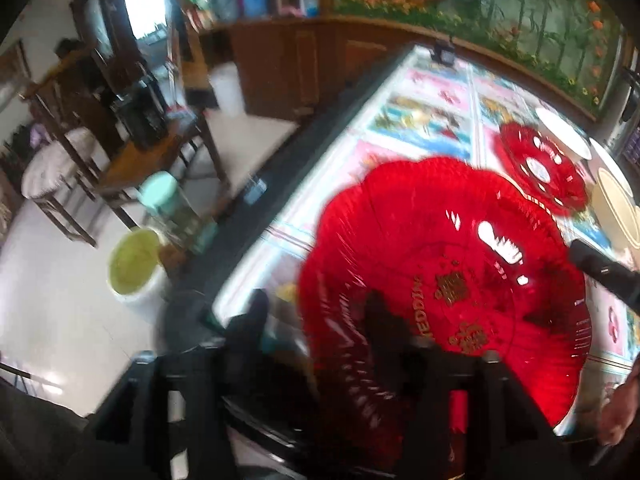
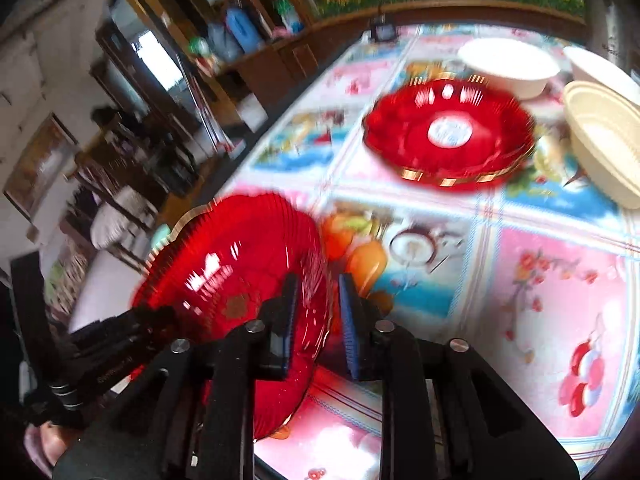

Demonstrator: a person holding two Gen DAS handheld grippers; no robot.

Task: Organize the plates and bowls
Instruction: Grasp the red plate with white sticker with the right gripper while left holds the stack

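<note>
STEP: you release near plate (image 2: 240, 280) | left gripper (image 1: 316, 312) wide, right gripper (image 2: 318, 320) narrowly parted, neither gripping | NEXT: far plate (image 2: 448, 132), 1 o'clock.

1. Between our two grippers we see a translucent red plate (image 1: 440, 280) with ribbed flutes, a thin gold rim and gold characters at its centre.
2. Ahead of our right gripper (image 2: 318, 320), whose pads are blue, a second red plate (image 2: 448, 132) carries a gold-striped edge and a white round label.
3. Beyond it stand cream-white bowls (image 2: 508, 66).
4. Beneath everything, the tablecloth (image 2: 552, 288) shows pink flower squares and blue fruit squares.
</note>
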